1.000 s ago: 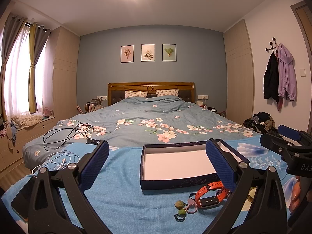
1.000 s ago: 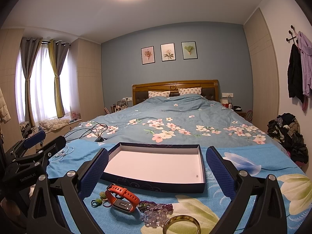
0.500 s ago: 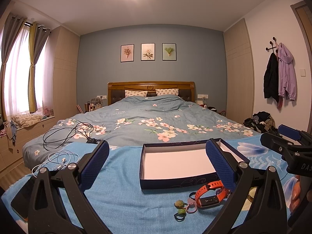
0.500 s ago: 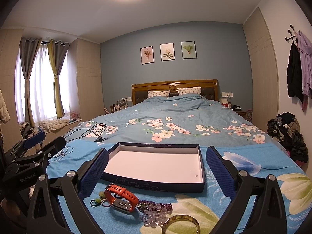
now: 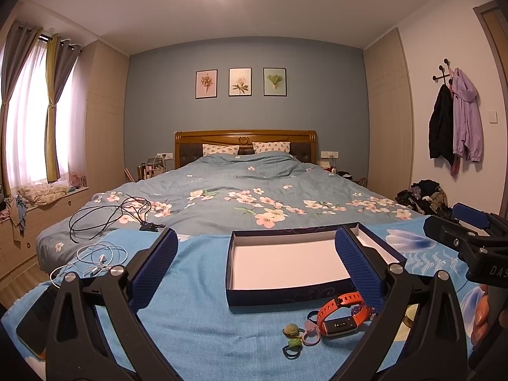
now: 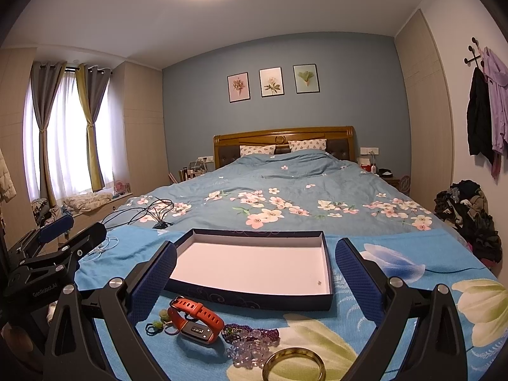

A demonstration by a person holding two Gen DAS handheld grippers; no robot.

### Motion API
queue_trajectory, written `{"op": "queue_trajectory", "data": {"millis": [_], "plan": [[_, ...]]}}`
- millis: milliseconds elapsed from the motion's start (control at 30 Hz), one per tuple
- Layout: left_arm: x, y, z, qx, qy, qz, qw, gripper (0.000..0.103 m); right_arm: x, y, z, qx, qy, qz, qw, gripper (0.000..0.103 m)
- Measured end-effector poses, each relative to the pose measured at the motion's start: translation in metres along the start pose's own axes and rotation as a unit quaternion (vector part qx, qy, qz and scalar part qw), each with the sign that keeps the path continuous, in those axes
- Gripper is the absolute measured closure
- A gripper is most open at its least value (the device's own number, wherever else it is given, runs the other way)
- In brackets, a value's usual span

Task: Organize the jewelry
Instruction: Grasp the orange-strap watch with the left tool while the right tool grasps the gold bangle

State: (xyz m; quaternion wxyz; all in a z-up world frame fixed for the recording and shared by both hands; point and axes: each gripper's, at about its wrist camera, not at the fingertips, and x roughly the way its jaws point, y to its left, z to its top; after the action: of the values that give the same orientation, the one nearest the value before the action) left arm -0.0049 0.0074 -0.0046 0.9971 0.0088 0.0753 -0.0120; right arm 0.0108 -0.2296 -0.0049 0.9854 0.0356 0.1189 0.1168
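A dark blue tray box [image 5: 279, 297] [image 6: 254, 301] with a white inside lies empty on the blue blanket. In front of it lie an orange watch [image 5: 341, 316] [image 6: 197, 320], small green bead rings [image 5: 292, 338] [image 6: 157, 325], purple and clear bead bracelets [image 6: 250, 343] and a gold bangle [image 6: 293, 366]. My left gripper [image 5: 255, 270] is open and empty, above the blanket left of the jewelry. My right gripper [image 6: 255, 270] is open and empty, over the jewelry. Each gripper shows at the edge of the other's view.
Black cables [image 5: 108, 216] and white earphones [image 5: 98, 258] lie on the bed at the left. A dark phone [image 5: 35, 324] lies at the blanket's left edge. A clothes pile [image 6: 470, 219] sits on the right by the wall.
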Motion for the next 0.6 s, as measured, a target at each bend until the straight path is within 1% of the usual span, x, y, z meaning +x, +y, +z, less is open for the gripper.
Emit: {"op": "queue_trajectory", "data": {"millis": [133,233,333,400,433,500,600], "plan": [[0.002,-0.001,-0.002,0.002,0.009,-0.004,0.9999,0.006,0.001,-0.002,-0.002,0.001,0.008,-0.002,1.0,0.007],[0.008,0.002,-0.004,0.0,0.03,-0.014,0.9994,0.006,0.002,-0.008,-0.002,0.0,0.023,-0.006,1.0,0.007],[0.018,0.002,-0.008,0.007,0.06,-0.032,0.9977,0.006,0.009,-0.022,-0.007,0.011,0.065,-0.006,0.998,0.007],[0.026,-0.001,-0.014,0.022,0.09,-0.051,0.9944,0.006,0.012,-0.03,-0.013,0.01,0.095,-0.015,0.995,0.007],[0.029,-0.002,-0.016,0.027,0.099,-0.058,0.993,0.006,0.015,-0.034,-0.018,0.006,0.114,-0.02,0.993,0.007],[0.037,-0.006,-0.022,0.037,0.123,-0.078,0.9886,0.006,0.018,-0.042,-0.027,0.002,0.148,-0.024,0.989,0.007],[0.051,-0.016,-0.031,0.063,0.161,-0.094,0.9804,0.006,0.024,-0.051,-0.038,0.002,0.193,-0.021,0.981,0.008]]}}
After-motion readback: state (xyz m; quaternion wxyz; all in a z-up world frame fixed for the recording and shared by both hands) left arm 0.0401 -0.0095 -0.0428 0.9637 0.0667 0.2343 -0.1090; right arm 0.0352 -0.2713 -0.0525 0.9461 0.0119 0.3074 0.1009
